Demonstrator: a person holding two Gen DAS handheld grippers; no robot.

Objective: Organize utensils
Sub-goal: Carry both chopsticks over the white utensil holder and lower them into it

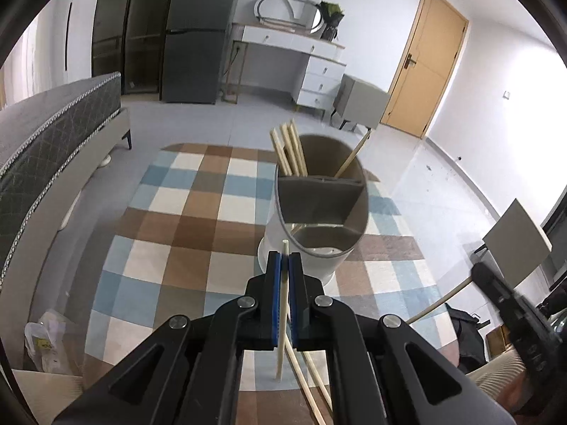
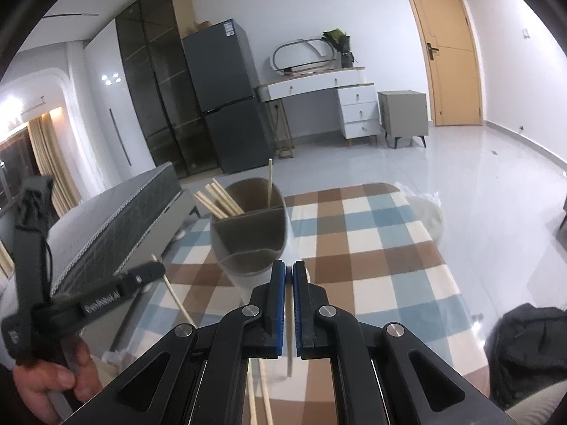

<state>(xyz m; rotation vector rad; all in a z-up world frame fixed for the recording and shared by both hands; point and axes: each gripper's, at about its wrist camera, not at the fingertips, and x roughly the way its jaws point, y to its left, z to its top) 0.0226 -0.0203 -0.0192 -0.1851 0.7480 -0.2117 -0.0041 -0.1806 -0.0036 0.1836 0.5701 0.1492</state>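
Left gripper (image 1: 285,260) is pressed together on a chopstick (image 1: 283,304), pinched near its upper end with only a short tip past the pads; the long part hangs below the jaws. Such an off-centre pinch can let the stick swing or slip when it is tilted toward the holder.

Right gripper (image 2: 287,269) is closed on a second chopstick (image 2: 289,333), seen as a thin pale line between the blue pads; whether the hold is firm cannot be told. More loose chopsticks (image 1: 312,382) are seen on the glass worktop (image 2: 226,322) under both grippers and can be knocked by the hanging ends.

Just beyond, the holder (image 1: 319,209) stands on the worktop, with sticks (image 1: 288,150) bunched in its far-left section and one stick (image 1: 351,157) at the far right. Near sections look empty. The holder can be tipped by a low approach, or a stick can catch on a divider or rim and drop outside. Both grippers are near each other, so collision is a risk if both are brought in together.
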